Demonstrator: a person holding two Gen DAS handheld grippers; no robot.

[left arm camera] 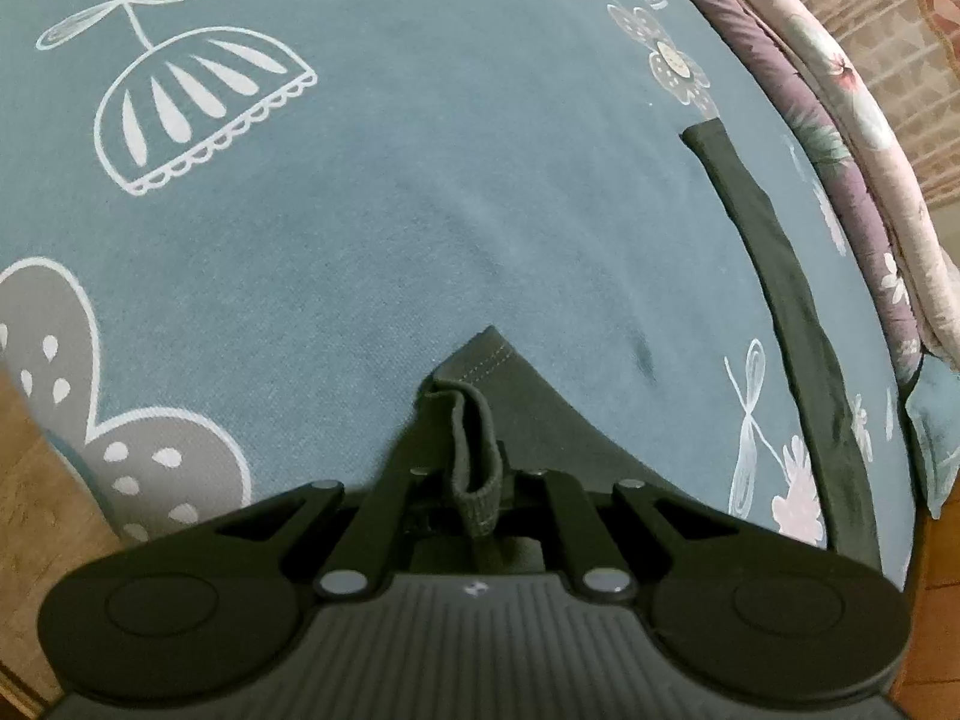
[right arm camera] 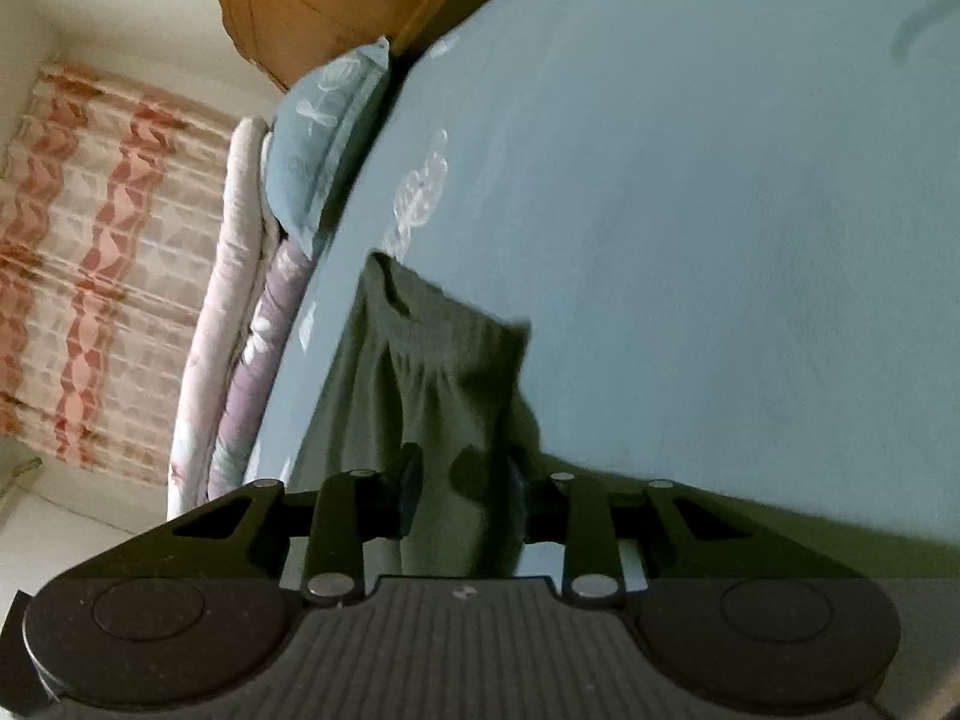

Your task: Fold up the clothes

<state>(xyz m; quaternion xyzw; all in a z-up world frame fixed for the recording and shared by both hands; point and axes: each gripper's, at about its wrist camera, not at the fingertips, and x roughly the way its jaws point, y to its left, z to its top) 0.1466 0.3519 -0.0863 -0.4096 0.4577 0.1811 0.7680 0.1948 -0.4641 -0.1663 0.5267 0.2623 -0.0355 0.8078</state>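
Dark garment (left arm camera: 528, 420): on blue bed sheet (left arm camera: 372, 228), 2 grippers clamped on it; left gripper (left arm camera: 474, 480) pinches corner loop, right gripper (right arm camera: 462, 480) pinches gathered edge. Bare sheet beyond; folded bedding (left arm camera: 870, 180) along far edge.

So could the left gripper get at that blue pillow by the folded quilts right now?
Probably not: the left gripper is shut on the dark garment, and the pillow lies off to the side.

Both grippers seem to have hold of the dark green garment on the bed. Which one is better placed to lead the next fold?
Probably the left gripper: it pinches a corner of the dark green garment above open bedsheet. The right gripper holds bunched cloth near the bed's edge.
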